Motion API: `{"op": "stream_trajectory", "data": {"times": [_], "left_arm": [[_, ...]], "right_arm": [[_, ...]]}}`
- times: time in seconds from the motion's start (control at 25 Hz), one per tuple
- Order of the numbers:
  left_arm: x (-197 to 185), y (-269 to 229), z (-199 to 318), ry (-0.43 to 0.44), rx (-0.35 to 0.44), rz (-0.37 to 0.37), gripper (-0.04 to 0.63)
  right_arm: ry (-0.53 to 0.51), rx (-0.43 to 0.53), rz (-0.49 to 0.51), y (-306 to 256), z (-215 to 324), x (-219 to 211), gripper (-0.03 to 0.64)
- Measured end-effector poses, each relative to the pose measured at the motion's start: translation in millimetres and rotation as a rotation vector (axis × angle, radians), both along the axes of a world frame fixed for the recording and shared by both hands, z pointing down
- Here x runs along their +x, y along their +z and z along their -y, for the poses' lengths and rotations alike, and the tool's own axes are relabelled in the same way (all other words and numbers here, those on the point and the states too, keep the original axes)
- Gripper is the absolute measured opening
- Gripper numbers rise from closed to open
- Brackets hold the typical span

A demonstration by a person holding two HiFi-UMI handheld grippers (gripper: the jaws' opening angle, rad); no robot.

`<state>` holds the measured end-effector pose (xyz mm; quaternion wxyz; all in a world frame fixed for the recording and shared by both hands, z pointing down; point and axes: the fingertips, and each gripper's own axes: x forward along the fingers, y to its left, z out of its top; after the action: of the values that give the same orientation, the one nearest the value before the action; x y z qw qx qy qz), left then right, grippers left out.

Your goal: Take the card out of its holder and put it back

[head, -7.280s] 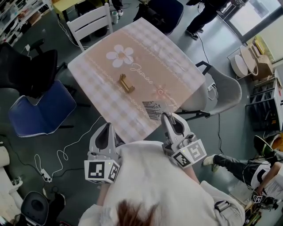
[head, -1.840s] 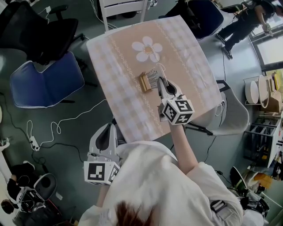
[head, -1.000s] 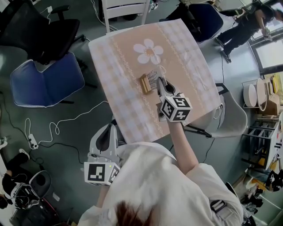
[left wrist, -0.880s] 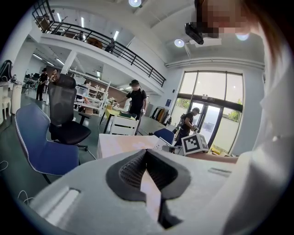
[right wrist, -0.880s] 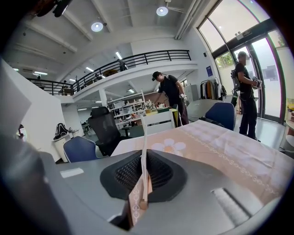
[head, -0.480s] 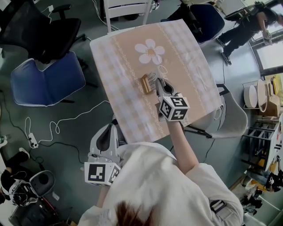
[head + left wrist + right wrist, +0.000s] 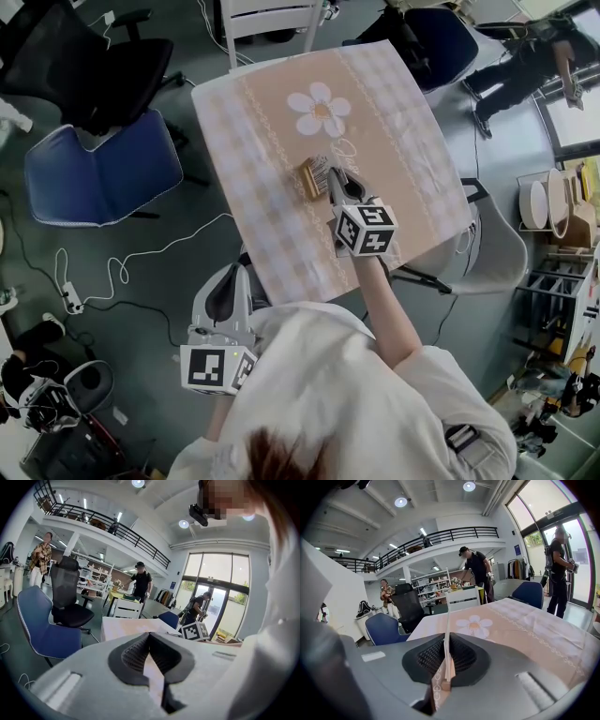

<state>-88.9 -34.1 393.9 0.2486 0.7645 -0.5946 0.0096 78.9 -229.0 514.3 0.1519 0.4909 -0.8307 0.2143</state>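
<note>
Fingers of my left gripper are closed on nothing. It hangs off the table beside the near corner, close to my body, and has no part in this step. Toward the middle of the pink-and-beige checked table stands the small wooden card holder. Directly over it, my right gripper has its fingers clamped on the thin white barcode-printed card, held upright and edge-on to that gripper's camera. I judge this to be the put-back half of the task. The card is out and its lower edge is at or just above the slot, though I cannot tell whether it has entered. The next move calls for keeping the card plumb and in line with the slot, easing it straight down until it seats, and only then letting the fingers part.

Room is generous. The holder sits well away from every table edge, and nothing lies on the cloth beside it; the printed white daisy is farther off. A blue padded chair stands left of the table and a grey chair right of it, both well apart from my path. Pulling back toward the near edge looks unobstructed.
</note>
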Motion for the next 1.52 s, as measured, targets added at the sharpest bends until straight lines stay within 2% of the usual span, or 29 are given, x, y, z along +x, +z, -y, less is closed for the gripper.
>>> {"op": "stream_trajectory", "data": {"times": [0.92,1.08,1.28,1.44,1.52], "left_arm": [[-4.0,-2.6,-2.1,-0.003,0.015,-0.007,0.000],[-5.5,-3.4,-3.7,-0.004,0.021,-0.010,0.000],[-1.6,-6.5,-1.7,0.012,0.025,-0.010,0.000],[3.3,-7.6,-1.3,0.038,0.032,-0.003,0.000],[6.8,-9.4,-0.1,0.055,0.037,0.001,0.000]], "right_arm": [[-0.029,0.007,-0.020,18.2,-5.7,-7.6,0.017],[-0.033,0.016,0.012,8.3,-7.2,-8.0,0.096],[0.012,0.089,0.054,-28.1,-1.0,5.3,0.097],[0.030,0.192,0.113,-78.0,-5.7,15.4,0.095],[0.019,0.248,0.151,-104.7,-16.5,20.0,0.074]]}}
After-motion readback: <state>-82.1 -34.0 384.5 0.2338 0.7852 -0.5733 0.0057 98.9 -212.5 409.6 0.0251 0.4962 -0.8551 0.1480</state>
